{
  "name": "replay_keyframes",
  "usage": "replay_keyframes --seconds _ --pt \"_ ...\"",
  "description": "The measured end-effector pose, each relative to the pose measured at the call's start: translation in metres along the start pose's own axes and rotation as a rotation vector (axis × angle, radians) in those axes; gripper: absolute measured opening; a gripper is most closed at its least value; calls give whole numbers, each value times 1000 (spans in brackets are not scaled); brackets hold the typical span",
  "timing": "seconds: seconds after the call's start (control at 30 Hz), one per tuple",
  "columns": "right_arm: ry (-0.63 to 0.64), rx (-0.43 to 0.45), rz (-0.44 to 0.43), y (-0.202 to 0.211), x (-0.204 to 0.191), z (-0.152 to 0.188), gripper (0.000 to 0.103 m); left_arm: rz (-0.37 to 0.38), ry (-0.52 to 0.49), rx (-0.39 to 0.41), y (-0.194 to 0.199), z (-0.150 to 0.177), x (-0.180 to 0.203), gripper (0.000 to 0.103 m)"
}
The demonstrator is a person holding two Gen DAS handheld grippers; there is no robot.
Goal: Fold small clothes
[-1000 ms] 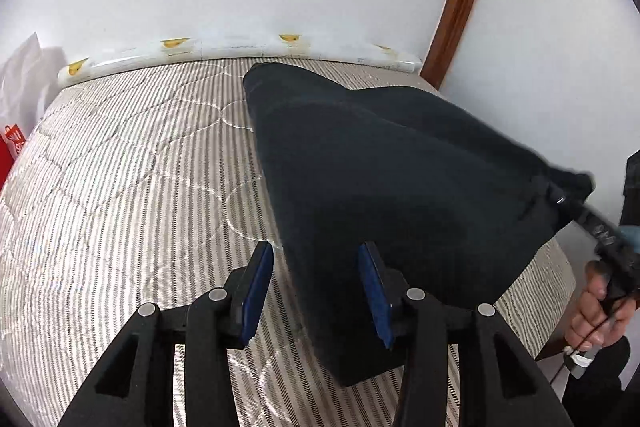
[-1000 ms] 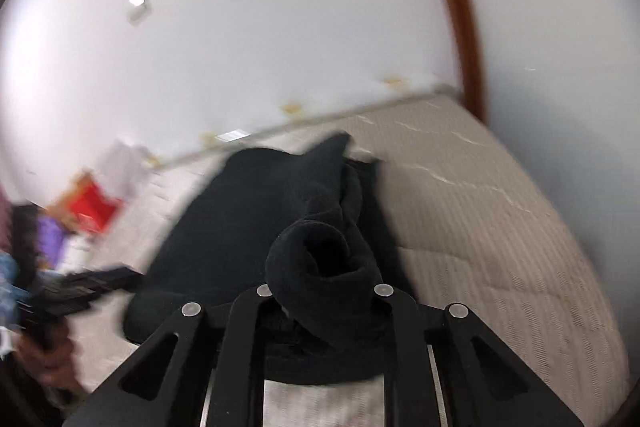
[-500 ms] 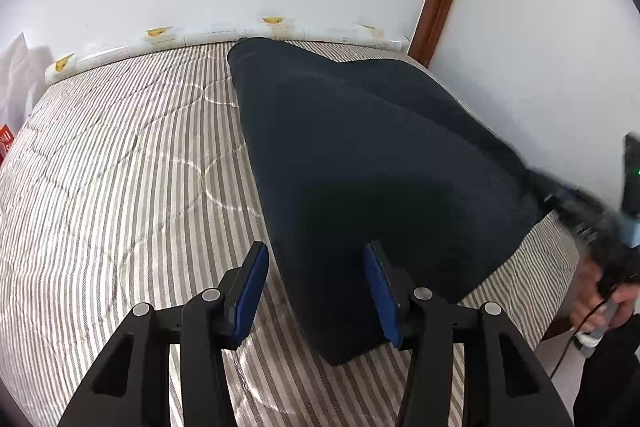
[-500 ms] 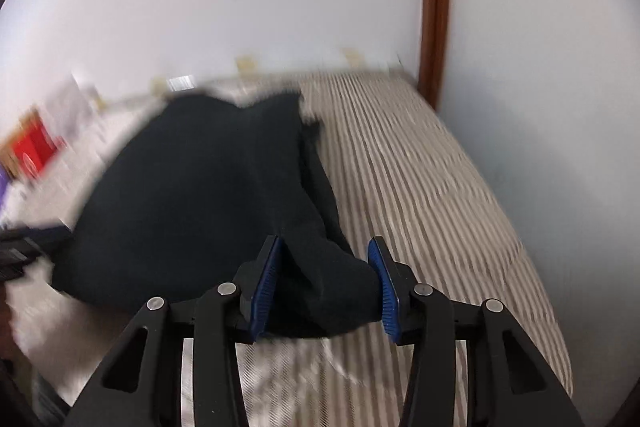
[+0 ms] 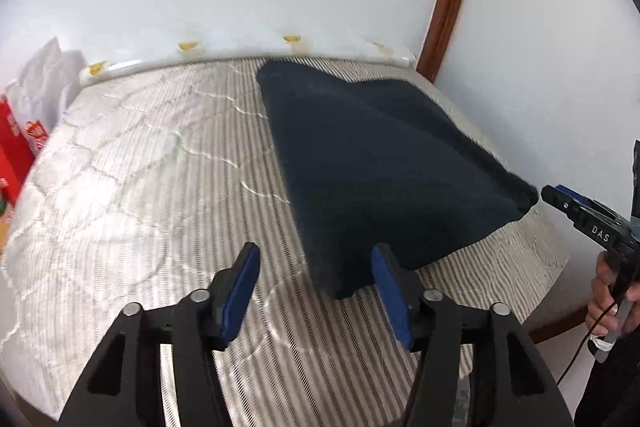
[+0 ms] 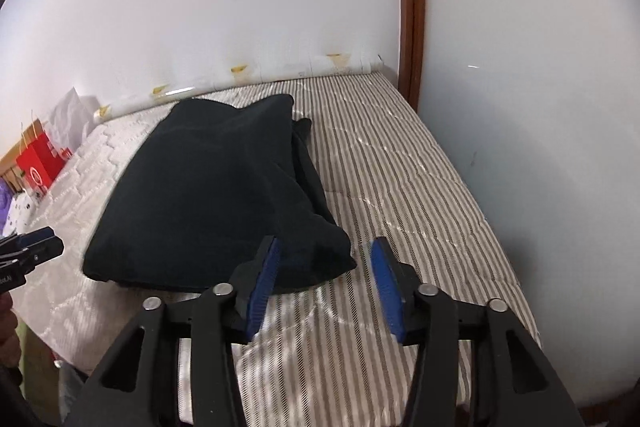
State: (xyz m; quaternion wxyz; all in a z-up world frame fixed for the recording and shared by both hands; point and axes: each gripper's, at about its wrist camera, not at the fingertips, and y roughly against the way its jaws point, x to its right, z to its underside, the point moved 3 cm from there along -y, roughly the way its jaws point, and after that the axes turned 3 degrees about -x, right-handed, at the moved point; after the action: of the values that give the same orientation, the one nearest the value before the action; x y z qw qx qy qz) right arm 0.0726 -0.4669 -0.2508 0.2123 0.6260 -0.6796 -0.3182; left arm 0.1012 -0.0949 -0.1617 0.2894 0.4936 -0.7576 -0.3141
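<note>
We see the dark garment [image 5: 384, 179] lying folded on the striped mattress [image 5: 152, 195]; our left gripper [image 5: 316, 291] and right gripper [image 6: 326, 279], jaws just widened, grip nothing, though garment edges seem blurred.

Matt dark cloth garment [image 5: 384, 163] on a quilted striped fabric mattress [image 5: 152, 163]

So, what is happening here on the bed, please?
A person is folding a dark garment on a striped mattress, with one hand-held gripper in each hand. The garment lies folded and flat on the mattress. The left hand-held gripper and the right hand-held gripper have both just been opening; their blue pads press on nothing now. Only a near corner of the cloth shows between the left jaws, so the fold looks released.
</note>
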Motion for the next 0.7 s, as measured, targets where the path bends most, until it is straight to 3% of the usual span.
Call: replay_keyframes --seconds 0.27,0.43,0.7 --pt "-15 16 -21 56 -15 -11 74 -64 -13 94 70 -13 -2 82" --pt "17 49 -5 84 -27 -11 96 -65 -1 143 101 -13 -5 83" --pt "19 76 -5 109 -27 1 99 -76 -13 159 115 -7 2 83"
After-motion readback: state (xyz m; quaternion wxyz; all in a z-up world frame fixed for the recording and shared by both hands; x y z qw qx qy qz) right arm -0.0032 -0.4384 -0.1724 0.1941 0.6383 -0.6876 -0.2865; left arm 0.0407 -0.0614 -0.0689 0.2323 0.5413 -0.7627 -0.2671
